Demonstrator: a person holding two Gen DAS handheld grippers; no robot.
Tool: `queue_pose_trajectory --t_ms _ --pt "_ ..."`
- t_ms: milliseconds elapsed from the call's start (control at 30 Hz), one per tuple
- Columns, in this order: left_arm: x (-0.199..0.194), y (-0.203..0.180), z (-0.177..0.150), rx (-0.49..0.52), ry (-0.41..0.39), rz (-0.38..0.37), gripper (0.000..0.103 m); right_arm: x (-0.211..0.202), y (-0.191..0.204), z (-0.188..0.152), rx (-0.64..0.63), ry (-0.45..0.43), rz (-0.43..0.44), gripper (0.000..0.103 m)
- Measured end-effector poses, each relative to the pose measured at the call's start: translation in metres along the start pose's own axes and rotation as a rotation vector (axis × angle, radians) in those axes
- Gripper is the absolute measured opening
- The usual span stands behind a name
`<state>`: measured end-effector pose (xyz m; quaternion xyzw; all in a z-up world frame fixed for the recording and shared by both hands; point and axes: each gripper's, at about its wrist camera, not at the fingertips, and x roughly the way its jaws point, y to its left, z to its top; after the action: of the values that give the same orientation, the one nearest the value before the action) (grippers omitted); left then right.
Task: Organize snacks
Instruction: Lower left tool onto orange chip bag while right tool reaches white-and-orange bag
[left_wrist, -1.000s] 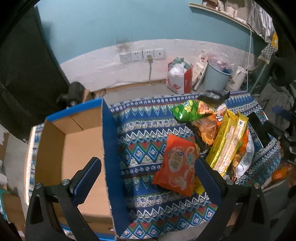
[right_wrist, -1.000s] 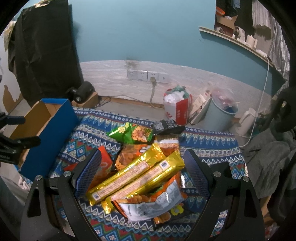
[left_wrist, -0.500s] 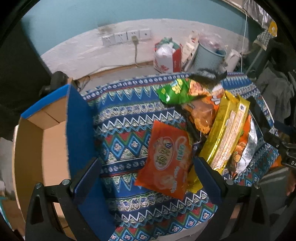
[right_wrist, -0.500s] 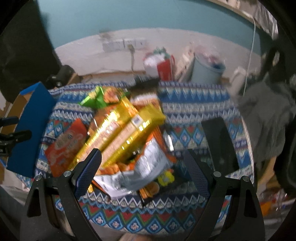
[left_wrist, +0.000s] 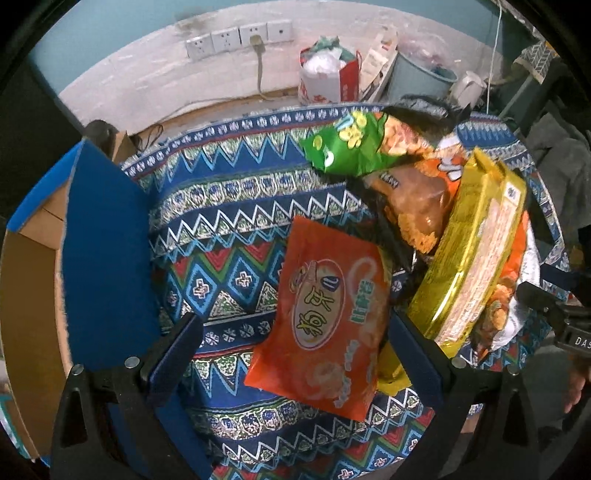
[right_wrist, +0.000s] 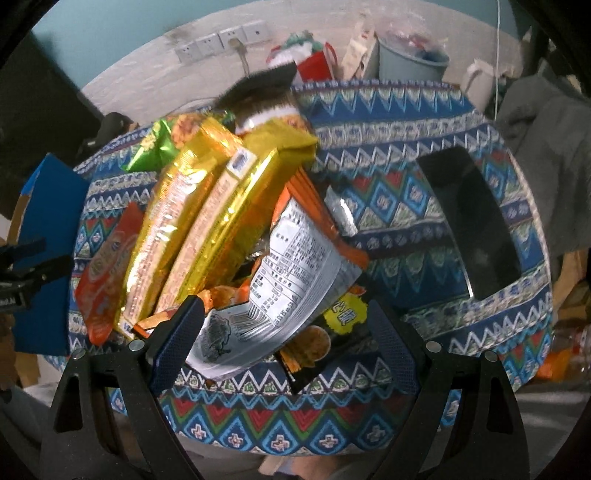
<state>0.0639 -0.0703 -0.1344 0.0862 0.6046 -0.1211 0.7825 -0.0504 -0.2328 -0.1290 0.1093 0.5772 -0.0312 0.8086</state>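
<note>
The snacks lie heaped on the patterned surface (left_wrist: 236, 221). An orange packet (left_wrist: 328, 317) lies flat at the left of the heap, between the spread fingers of the left tongs (left_wrist: 295, 350), which are open and grip nothing. Right of it, two gold packs (left_wrist: 476, 251) lie side by side on top of the heap. A green bag (left_wrist: 347, 147) sits at the far side. A silver packet (right_wrist: 277, 291), printed side up, lies at the near right, over a black packet (right_wrist: 325, 347), between the fingers of the right tongs (right_wrist: 284, 343), likewise open and empty. A blue box (left_wrist: 99, 258) with its top open stands at the left edge of the surface. A black tablet (right_wrist: 472, 221) lies at the right, apart from the heap.
</note>
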Motion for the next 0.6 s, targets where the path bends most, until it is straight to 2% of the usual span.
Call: queue_pose_trajectory --t_ms 200,300,400,467,600 --pt "0.024 0.001 0.006 -0.015 0.055 -0.014 0.102 0.02 0.0 0.003 0.027 0.034 0.03 0.088" --pt "0.035 -0.001 0.008 -0.01 0.085 -0.013 0.102 0.027 0.004 0.006 0.006 0.031 0.032 0.081" --pt "0.046 -0.004 0.009 0.011 0.109 -0.003 0.102 0.031 0.007 0.006 -0.017 0.021 0.035 0.071" --pt "0.054 -0.006 0.008 0.024 0.125 0.001 0.102 0.03 0.006 0.006 -0.026 0.014 0.032 0.049" --pt "0.069 -0.009 0.007 0.038 0.142 -0.005 0.102 0.03 0.0 0.008 -0.019 0.013 0.059 0.042"
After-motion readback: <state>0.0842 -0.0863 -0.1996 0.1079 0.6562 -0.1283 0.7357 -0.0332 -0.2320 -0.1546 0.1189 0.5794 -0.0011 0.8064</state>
